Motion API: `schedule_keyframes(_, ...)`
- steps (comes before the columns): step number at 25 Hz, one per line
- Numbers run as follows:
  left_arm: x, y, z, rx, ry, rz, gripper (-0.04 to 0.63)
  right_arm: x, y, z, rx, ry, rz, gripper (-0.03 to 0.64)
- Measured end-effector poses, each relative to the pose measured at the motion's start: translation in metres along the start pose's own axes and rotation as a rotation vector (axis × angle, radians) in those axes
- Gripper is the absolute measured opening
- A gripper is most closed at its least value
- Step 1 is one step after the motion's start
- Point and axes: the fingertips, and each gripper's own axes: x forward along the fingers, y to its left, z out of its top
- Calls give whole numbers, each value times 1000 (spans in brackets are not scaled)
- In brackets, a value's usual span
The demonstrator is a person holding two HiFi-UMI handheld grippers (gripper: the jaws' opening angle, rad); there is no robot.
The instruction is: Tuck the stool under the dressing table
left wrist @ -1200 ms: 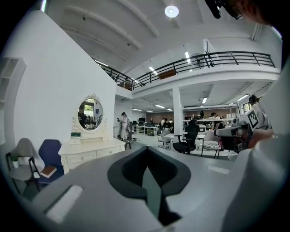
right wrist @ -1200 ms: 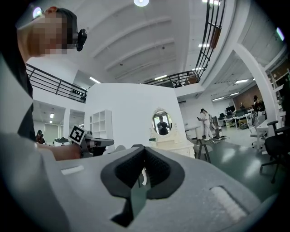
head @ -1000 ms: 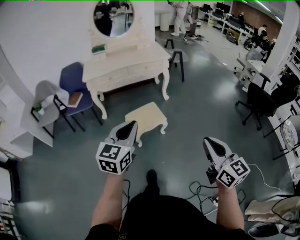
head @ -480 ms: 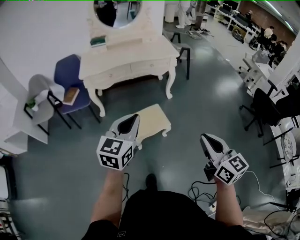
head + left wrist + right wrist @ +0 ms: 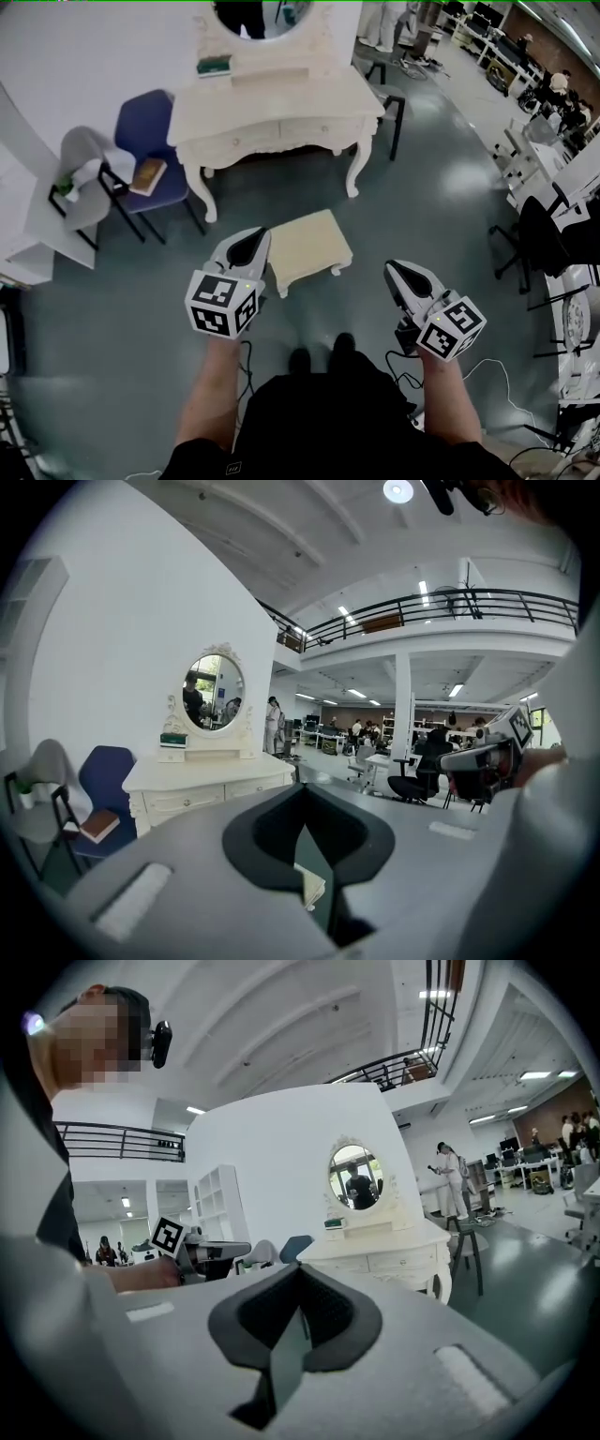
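I see a glossy grey-green floor carrying everything. The cream counter stands on it against the white wall, with a small green box lying on its raised back shelf. The matching stool sits on the floor in front, apart from the counter's legs. A blue chair stands just left of the counter, and black cables trail on the floor nearer me.

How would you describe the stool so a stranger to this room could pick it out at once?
Find the cream dressing table with the round mirror against the white wall. On the grey floor in front of it, standing clear, is the stool. Unlike the blue chair and the dark stool flanking the table, it is low and cream, with curved legs like the table's.
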Motion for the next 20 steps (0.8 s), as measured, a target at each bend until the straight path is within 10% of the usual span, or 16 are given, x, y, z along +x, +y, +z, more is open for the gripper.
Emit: schedule_keyframes(20, 137, 27, -24, -154, 136, 213, 20, 123, -157, 5, 69, 173, 303, 5)
